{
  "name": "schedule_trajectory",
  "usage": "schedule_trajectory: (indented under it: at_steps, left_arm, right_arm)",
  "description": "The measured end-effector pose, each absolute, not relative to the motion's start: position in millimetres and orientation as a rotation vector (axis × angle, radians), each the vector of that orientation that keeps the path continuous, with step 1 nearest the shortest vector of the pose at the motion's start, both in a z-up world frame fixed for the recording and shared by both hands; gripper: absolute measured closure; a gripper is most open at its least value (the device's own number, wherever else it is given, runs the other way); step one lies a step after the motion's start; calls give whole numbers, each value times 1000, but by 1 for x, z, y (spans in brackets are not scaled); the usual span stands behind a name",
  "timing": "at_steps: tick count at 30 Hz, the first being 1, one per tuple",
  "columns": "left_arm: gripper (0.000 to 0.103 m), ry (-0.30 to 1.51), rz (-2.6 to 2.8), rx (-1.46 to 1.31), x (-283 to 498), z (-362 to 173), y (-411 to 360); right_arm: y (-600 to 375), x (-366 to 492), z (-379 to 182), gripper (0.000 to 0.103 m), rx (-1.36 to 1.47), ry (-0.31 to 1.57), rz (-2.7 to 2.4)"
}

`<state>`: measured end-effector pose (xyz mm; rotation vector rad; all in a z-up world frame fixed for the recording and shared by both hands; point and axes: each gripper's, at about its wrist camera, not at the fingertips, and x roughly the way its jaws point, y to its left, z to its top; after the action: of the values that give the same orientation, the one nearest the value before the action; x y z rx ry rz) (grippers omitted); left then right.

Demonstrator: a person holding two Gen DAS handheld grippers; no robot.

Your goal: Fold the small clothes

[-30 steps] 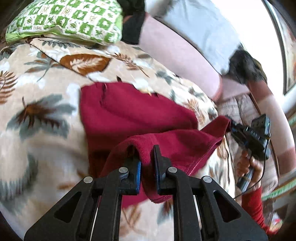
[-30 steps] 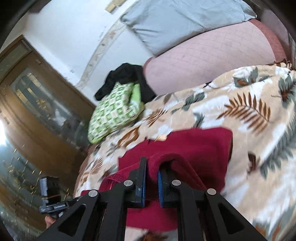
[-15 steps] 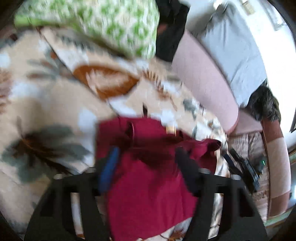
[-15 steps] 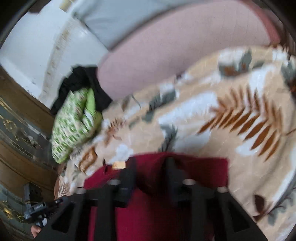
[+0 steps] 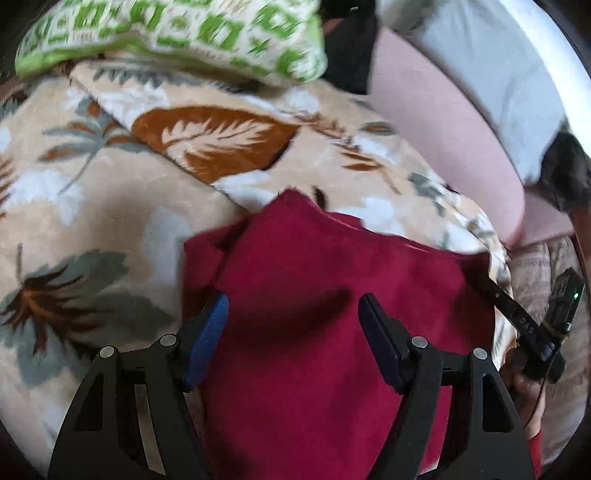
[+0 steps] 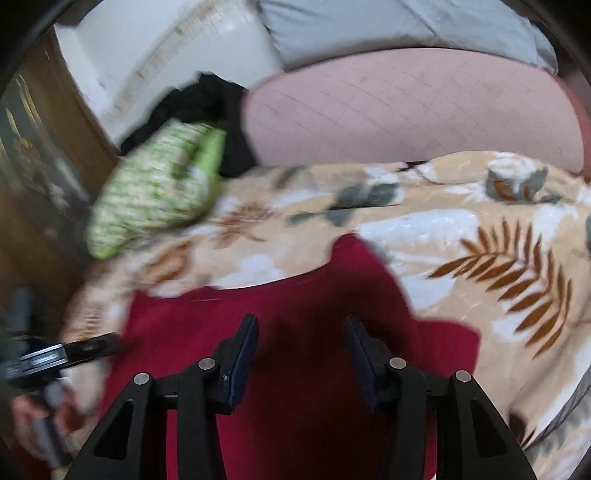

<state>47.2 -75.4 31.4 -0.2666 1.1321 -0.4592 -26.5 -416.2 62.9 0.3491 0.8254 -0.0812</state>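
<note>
A dark red garment [image 5: 314,258] lies folded over on a leaf-print blanket [image 5: 110,184]. My left gripper [image 5: 293,301] hovers just above it, open wide, with nothing pinched between its blue pads. In the right wrist view the same red garment [image 6: 207,317] spreads under my right gripper [image 6: 301,320]. Its jaws are apart and closing, and only flat cloth lies below them, none of it pressed by the pads. The right gripper [image 5: 517,321] also shows at the garment's right edge, in a hand. The left gripper [image 6: 74,350] shows blurred at the garment's left edge.
A green-and-white pillow [image 5: 184,37] and a black heap of clothes [image 5: 347,48] lie at the blanket's far end. A pink quilted cushion [image 6: 406,107] and a grey pillow [image 6: 369,26] rise behind. A wooden door [image 6: 37,147] stands at the left.
Both grippers were shut on a raised fold of the red garment; both have let go and opened. The fold now lies flat over the garment, and both hands have sunk lower.
</note>
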Motion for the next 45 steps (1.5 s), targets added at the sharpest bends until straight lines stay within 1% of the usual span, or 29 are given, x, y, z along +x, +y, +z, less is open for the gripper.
schedule_trajectory:
  at_steps: [2,4,6,8,11,15,18,22,23,24,25,26,30,32,34,37,38,40,42,45]
  left_arm:
    - [30,1132,-447,-275,58,23,-78]
    - [30,1103,-430,-212,59,26,-86]
    - [30,1094,-416,-134,57,29,-93]
    - [30,1092,-422,-121,54,33,-91]
    - [30,1099,-447,-186,40,42,-74]
    - [30,1087,-481,-246,9,56,-49]
    - [30,1091,-500,-251,-20,60,-35]
    - [30,1121,-514,-264,-49,54,-26]
    - [30,1131,-517,-257,-55,52,-25]
    - [30,1142,-522,-246,-63,48,-25]
    - [30,1149,-523,-234,-67,46,-26]
    - [30,1157,-522,-219,-71,44,-25]
    - [30,1191,-521,-202,-82,29,-24]
    - [30,1202,-521,-212,-83,23,-24]
    - [30,1207,-511,-229,-84,20,-23]
    - [30,1201,-507,-236,-86,22,-20]
    - [30,1197,-503,-229,-87,23,-19]
    - [30,1189,-502,-228,-88,24,-19]
    - [30,1192,-500,-255,-88,22,-18]
    - [30,1198,-503,-293,-87,17,-16]
  right_arm:
    - [-432,-11,43,57,367,849,-157]
    - [-445,1,21,59,425,916,-183]
    - [-448,3,19,58,406,903,-204]
    - [-449,-5,29,58,420,889,-179]
    - [-451,-42,60,58,447,832,-118]
    - [-442,-99,84,55,434,840,-63]
    - [-429,-139,80,54,414,880,-16]
    - [-416,-169,51,54,429,954,-11]
    - [-414,-172,43,60,446,973,11]
    - [-409,-173,37,69,451,990,39]
    - [-403,-174,36,88,425,991,48]
    - [-399,-175,38,97,397,987,41]
    - [-405,-184,63,97,308,949,-7]
    - [-414,-184,56,97,302,975,-56]
    - [-412,-179,37,97,292,1056,-68]
    - [-405,-180,51,97,260,1034,-97]
    - [-407,-181,59,96,261,1018,-129]
    - [-405,-182,78,89,234,982,-206]
    - [-391,-176,103,88,222,915,-168]
    - [-358,-148,116,85,256,894,0]
